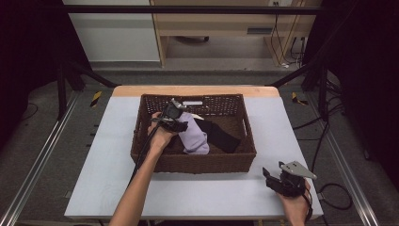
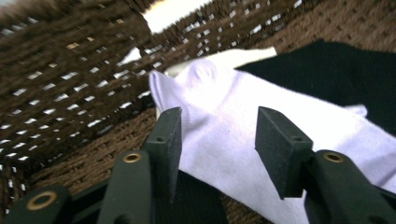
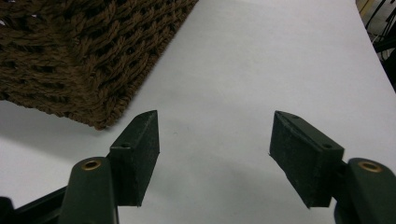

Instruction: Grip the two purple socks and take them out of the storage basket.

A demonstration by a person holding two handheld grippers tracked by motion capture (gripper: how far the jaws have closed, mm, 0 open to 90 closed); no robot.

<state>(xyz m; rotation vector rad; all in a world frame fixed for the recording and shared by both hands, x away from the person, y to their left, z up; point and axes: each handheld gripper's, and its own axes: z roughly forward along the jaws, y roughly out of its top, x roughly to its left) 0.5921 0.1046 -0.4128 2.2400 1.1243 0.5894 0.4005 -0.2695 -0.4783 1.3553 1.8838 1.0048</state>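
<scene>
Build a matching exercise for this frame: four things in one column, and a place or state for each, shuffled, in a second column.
Things
1. lilac sock
2. black sock
3. left gripper
4. right gripper

Places or states
A. over bare table top, beside the basket's corner, jaws open
B. inside the wicker basket, jaws either side of pale cloth, not pressing on it
C. in the basket, dark, to the right of the pale cloth in the high view
D. pale cloth lying in the basket, between two jaws

Pairs: 1-D, 2-C, 3-B, 4-A
</scene>
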